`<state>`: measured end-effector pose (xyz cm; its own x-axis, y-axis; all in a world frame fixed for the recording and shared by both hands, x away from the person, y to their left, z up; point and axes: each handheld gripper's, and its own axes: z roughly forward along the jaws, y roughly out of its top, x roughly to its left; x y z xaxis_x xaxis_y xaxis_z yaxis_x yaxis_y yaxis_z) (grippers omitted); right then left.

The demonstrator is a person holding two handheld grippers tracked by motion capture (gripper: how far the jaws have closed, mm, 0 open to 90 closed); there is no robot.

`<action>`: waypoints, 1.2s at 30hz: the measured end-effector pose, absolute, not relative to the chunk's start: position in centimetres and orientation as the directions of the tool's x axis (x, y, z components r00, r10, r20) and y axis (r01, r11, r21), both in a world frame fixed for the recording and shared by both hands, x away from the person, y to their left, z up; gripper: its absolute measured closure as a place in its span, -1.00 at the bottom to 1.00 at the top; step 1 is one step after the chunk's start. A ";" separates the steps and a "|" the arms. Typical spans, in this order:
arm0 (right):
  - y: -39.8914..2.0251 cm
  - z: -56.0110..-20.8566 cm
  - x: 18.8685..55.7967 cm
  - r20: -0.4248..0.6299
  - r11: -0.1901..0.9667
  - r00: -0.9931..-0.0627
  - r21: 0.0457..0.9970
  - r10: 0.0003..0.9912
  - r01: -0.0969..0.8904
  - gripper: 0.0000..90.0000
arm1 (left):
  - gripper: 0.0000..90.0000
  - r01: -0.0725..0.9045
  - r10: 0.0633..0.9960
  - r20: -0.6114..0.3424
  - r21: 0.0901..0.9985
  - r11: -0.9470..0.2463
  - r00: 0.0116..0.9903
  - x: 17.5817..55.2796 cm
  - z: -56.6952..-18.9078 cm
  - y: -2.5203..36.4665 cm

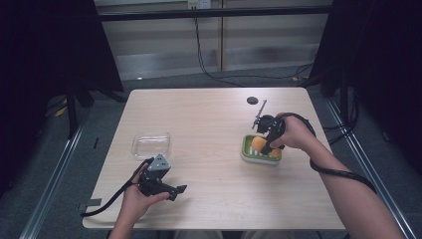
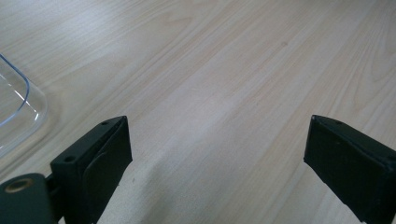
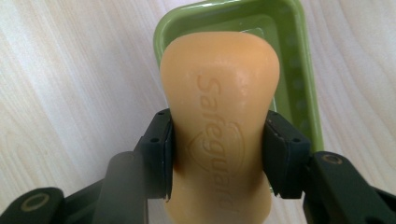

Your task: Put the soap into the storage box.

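Left gripper [image 1: 171,189]: nearest, low over the front left of the desk [image 1: 209,119]; its fingers [image 2: 100,158] stand wide apart with bare wood between them and nothing held.
Left hand [image 1: 133,196]: wraps the gripper's body, a cable trailing off the desk's front edge.
Clear tray [image 1: 151,144]: one, shallow and see-through, just beyond the left gripper; the left gripper view catches its rounded corner [image 2: 18,112] at the edge.
Right gripper [image 1: 263,144]: farther in, on the right, pointing down into the dish; its fingers [image 3: 159,151] are closed against both sides of the soap's narrow waist.
Soap [image 3: 219,116]: one orange bar, held over the green dish; the right gripper view shows the word "Safeguard" pressed into it, which the high view cannot resolve.
Green dish [image 3: 303,79]: one, rectangular, on the desk under the soap [image 1: 259,144].
Right hand [image 1: 296,133]: covers much of the gripper from above.
Dark round spot [image 1: 252,100]: one, near the desk's far edge.
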<state>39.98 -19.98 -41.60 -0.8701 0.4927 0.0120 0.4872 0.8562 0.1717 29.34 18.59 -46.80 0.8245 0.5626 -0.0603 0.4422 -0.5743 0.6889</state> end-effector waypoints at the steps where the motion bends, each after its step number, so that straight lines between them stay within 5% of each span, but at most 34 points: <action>1: -20.0 -41.6 40.0 0.013 0.855 -0.869 0.169 0.495 0.490 0.12 | -0.84 0.444 0.565 -0.058 0.687 -0.575 0.823 29.3 -46.8 18.6; 36: -19.6 -42.7 41.1 0.006 0.865 -0.875 0.144 0.484 0.480 0.12 | -0.84 0.442 0.557 -0.064 0.685 -0.579 0.828 29.5 -47.0 18.6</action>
<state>41.11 -19.56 -42.71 -0.8749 0.4843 0.0065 0.4801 0.8653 0.1436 29.48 18.62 -47.02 0.8279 0.5572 -0.0638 0.4422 -0.5786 0.6853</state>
